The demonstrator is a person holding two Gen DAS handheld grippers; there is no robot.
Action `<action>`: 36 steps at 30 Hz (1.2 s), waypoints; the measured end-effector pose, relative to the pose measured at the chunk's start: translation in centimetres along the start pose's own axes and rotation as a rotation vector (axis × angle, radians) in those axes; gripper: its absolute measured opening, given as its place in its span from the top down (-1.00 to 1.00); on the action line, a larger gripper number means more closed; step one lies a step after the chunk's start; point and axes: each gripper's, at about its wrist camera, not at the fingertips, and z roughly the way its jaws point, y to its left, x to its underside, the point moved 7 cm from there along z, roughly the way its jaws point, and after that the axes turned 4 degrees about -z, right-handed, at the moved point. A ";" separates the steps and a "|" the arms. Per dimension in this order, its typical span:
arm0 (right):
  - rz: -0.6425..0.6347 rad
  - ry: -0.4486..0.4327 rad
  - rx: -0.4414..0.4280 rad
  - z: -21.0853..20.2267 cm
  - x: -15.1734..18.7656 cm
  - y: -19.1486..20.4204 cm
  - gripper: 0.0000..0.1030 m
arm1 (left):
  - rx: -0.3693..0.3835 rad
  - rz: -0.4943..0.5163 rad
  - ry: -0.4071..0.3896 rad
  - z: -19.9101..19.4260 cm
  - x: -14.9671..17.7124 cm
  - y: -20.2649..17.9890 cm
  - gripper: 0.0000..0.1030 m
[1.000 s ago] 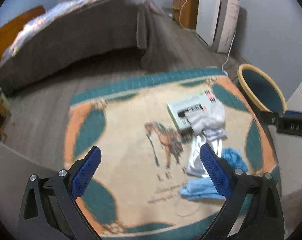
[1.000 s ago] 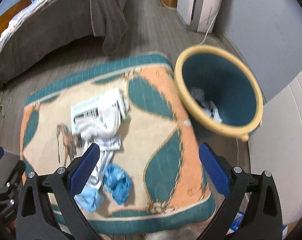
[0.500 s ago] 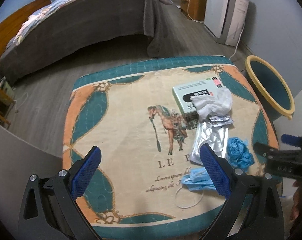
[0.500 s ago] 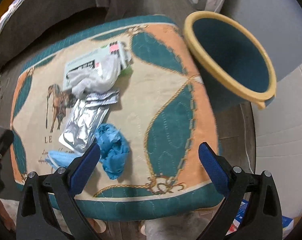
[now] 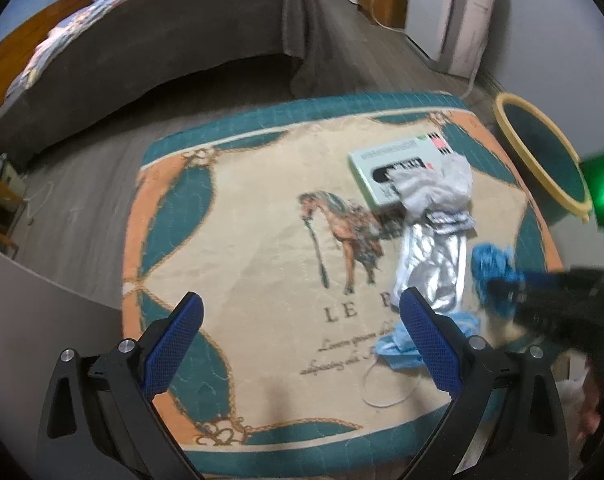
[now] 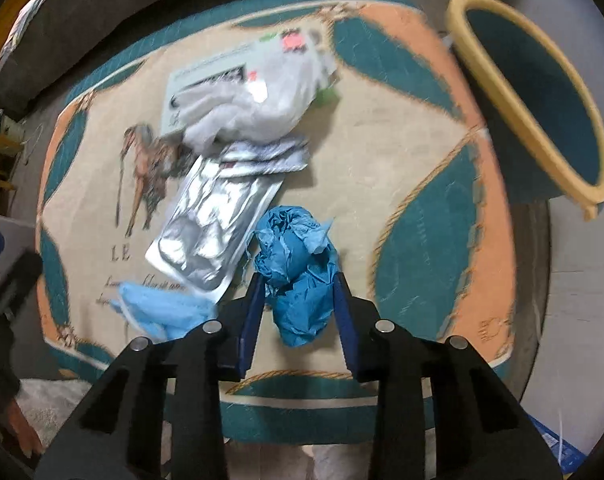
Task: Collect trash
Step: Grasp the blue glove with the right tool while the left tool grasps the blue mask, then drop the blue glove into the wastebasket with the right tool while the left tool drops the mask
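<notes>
Trash lies on a patterned cushion top (image 6: 402,152): a crumpled blue wad (image 6: 297,276), a silver foil pouch (image 6: 209,224), a light blue face mask (image 6: 161,312), a white crumpled bag (image 6: 257,108) and a white-green box (image 5: 390,160). My right gripper (image 6: 299,284) has its blue pads on both sides of the blue wad, closing on it. In the left wrist view the wad (image 5: 492,264) sits under the right gripper's blurred fingers. My left gripper (image 5: 302,320) is open and empty, above the cushion's front left.
A teal bin with a yellow rim (image 6: 542,92) stands right of the cushion; it also shows in the left wrist view (image 5: 542,160). A bed with a grey cover (image 5: 153,40) is behind. A white appliance (image 5: 450,12) stands by the far wall.
My right gripper has dropped onto the blue wad and its jaws have narrowed around it. My left gripper stayed open and moved little.
</notes>
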 end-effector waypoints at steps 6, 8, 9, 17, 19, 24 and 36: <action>0.104 -0.056 0.076 -1.4 -0.8 -3.1 0.35 | 0.086 0.096 0.006 0.0 1.2 -3.9 -0.89; 0.136 -0.070 0.084 -1.8 -0.9 -3.8 0.35 | 0.109 0.114 0.016 0.2 1.7 -5.0 -0.89; 0.147 -0.074 0.085 -1.9 -1.1 -4.1 0.35 | 0.124 0.119 0.024 0.4 2.0 -5.5 -0.89; 0.165 -0.072 0.064 -2.0 -0.9 -5.0 0.35 | 0.142 0.219 0.107 2.8 4.6 -9.0 -0.82; 0.157 -0.069 0.057 -2.1 -0.8 -5.4 0.35 | 0.165 0.245 0.128 3.2 5.0 -9.5 -0.51; 0.149 -0.068 0.053 -1.8 -1.1 -4.9 0.35 | 0.208 0.253 0.164 3.5 5.3 -9.9 -0.03; 0.113 -0.146 0.039 -4.4 -2.6 -4.0 0.35 | 0.264 0.187 0.057 0.1 1.9 -8.6 0.71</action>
